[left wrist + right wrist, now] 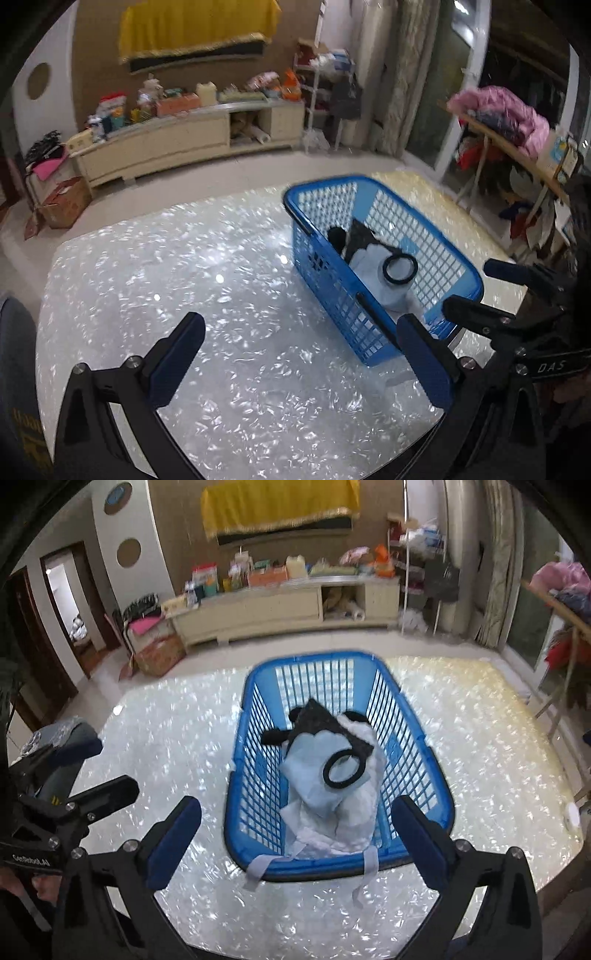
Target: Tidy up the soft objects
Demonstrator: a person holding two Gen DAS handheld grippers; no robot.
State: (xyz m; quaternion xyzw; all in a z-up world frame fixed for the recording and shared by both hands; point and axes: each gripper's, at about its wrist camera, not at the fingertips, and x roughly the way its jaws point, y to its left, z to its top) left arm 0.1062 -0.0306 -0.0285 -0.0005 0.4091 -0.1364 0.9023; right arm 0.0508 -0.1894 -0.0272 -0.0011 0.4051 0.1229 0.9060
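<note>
A blue plastic basket point(421, 753) stands on the shiny white table point(166, 731). Inside lie soft things: a pale blue cloth point(314, 771), a white fluffy cloth point(354, 823), a black fabric piece point(317, 720) and a black hair tie ring point(343, 771). White straps hang over the basket's near rim. My right gripper point(299, 830) is open and empty, just in front of the basket's near end. My left gripper point(299, 350) is open and empty over the table, left of the basket point(332, 295). The right gripper point(495, 291) shows at the right edge of the left wrist view.
A long cream cabinet point(280, 609) with clutter stands against the far wall. A cardboard box point(62, 203) sits on the floor to the left. A rack with clothes point(509, 122) stands at the right. The left gripper point(74, 786) shows at the left of the right wrist view.
</note>
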